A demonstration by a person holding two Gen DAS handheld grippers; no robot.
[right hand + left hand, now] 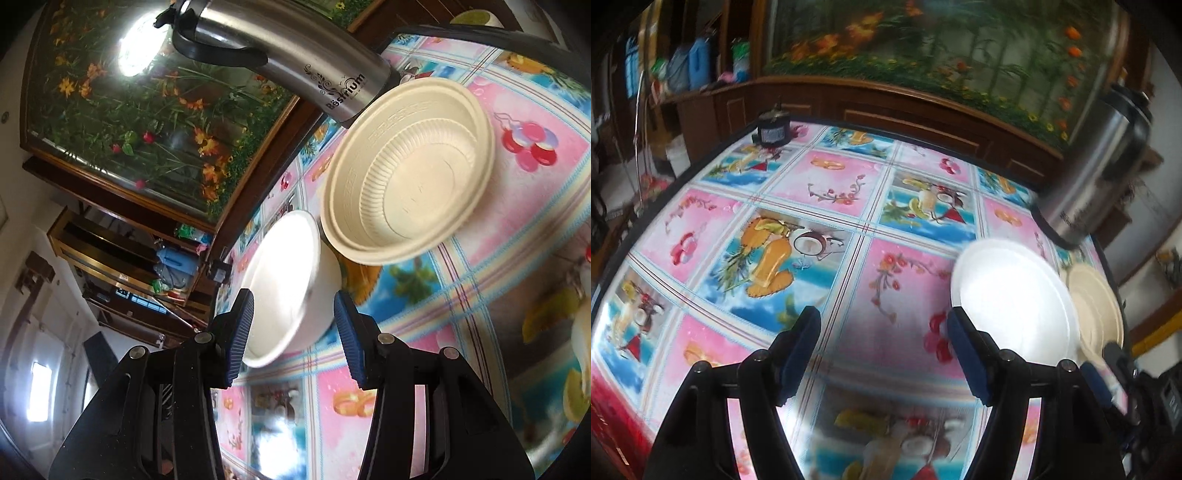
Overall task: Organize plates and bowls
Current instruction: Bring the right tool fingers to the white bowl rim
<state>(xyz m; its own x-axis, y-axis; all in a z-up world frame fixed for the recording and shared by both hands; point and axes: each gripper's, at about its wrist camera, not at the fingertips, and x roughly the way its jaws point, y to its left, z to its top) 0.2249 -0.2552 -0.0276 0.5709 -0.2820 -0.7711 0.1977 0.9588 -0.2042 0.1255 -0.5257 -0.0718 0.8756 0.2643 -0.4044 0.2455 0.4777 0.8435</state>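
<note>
Tablecloth [849,236] printed with pink flower squares and blue fruit-drink squares covers the table, and on it a white bowl [284,284] sits just beside a cream ribbed bowl [410,170], their rims overlapping in the right wrist view. A steel thermos jug [291,55] stands near both bowls. The right gripper [293,336] is spread wide, its blue-padded fingers either side of the white bowl's near rim, without pinching it. The left gripper [882,354] hangs spread above bare tablecloth, with the white bowl [1012,299] just beside its right finger and the cream bowl [1097,306] beyond.
</note>
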